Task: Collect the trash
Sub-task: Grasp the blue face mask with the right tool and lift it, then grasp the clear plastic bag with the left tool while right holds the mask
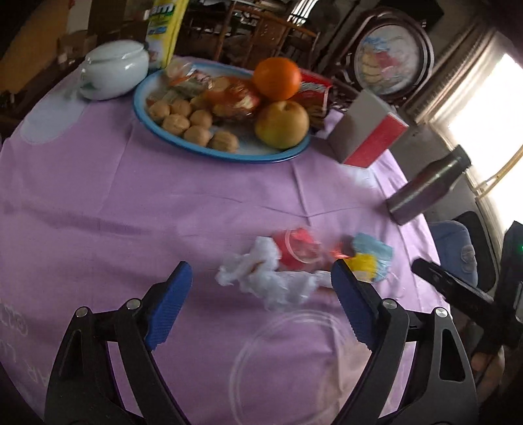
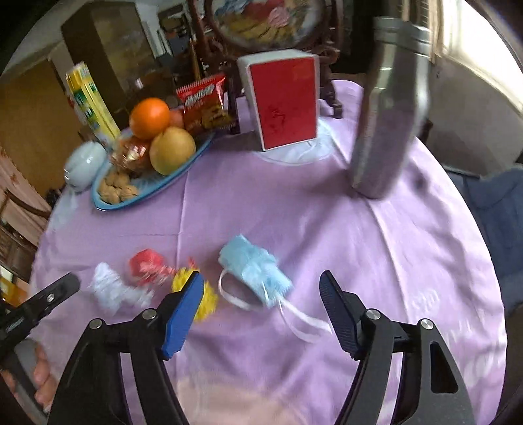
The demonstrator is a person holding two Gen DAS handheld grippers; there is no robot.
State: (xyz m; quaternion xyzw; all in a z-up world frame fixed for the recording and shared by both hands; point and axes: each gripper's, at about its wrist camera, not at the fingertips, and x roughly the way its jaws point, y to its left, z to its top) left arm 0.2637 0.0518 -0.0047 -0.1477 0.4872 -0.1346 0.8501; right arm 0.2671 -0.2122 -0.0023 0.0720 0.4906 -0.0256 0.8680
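Nearest the left wrist camera, a clear round container [image 1: 281,366] lay on the purple tablecloth [image 1: 130,212], between the spread blue fingers of the left gripper [image 1: 261,287]; through the blur it seemed to hold nothing. That gripper was released, jaws wide, hovering over the cloth with nothing between them. The right gripper [image 2: 261,294] was likewise released and gripped nothing.

Just beyond the fingertips lay the trash, clustered near the table's front edge. A crumpled white tissue [image 1: 261,278] sat just beside a red wrapper [image 1: 297,248] with a clear plastic ring around it. Next came a yellow scrap [image 2: 209,297], partly hidden behind the right gripper's left finger. A light blue face mask [image 2: 255,268], bunched up, lay between the right gripper's fingers, its white ear loops trailing toward the camera.

Farther back, a blue-rimmed plate [image 1: 163,130] held walnuts [image 1: 193,124], wrapped snacks, a yellow pear [image 1: 282,124] and an orange [image 1: 277,78] on top of the pile. A red snack packet [image 2: 204,104] stood behind the plate. A pale lidded pot [image 1: 114,72] stood left of the plate, with a yellow-green box [image 1: 166,29] behind it. A white box with a red face [image 2: 282,101] stood upright to the right, and a steel bottle [image 2: 389,108] stood well apart from the trash, toward the window side.
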